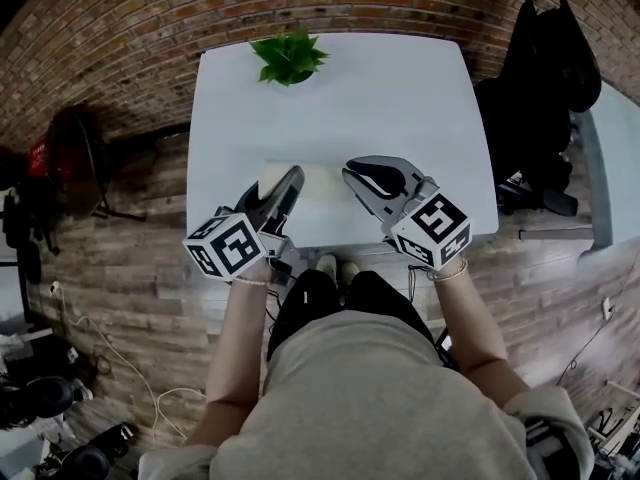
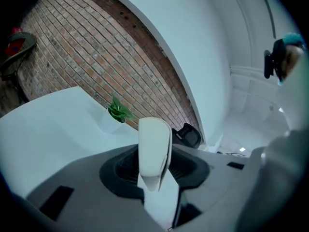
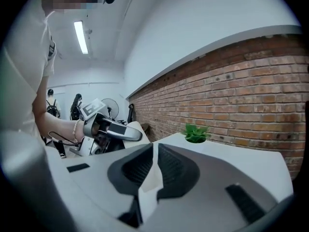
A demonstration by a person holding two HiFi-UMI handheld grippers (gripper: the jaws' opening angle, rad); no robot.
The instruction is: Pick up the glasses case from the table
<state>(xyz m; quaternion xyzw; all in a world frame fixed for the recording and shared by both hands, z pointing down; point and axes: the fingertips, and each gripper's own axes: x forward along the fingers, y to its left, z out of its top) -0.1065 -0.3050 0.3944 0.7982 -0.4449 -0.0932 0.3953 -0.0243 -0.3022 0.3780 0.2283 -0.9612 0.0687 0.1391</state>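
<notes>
The glasses case [image 2: 154, 144] is a pale cream clamshell that stands upright between the jaws in the left gripper view. My left gripper [image 1: 285, 183] is shut on it and holds it above the near edge of the white table [image 1: 400, 98]. In the head view only a cream end of the case [image 1: 270, 178] shows beside the fingers. My right gripper [image 1: 358, 176] hovers a little to the right of the left one, apart from the case. Its jaws [image 3: 154, 163] stand almost together with only a thin slit and nothing between them. The left gripper [image 3: 113, 128] shows in the right gripper view.
A small green plant [image 1: 290, 56] in a white pot stands at the table's far edge. A black chair with dark cloth [image 1: 540, 78] is at the right of the table, and a fan [image 1: 70, 158] stands on the brick floor at the left. The person's legs are under the near edge.
</notes>
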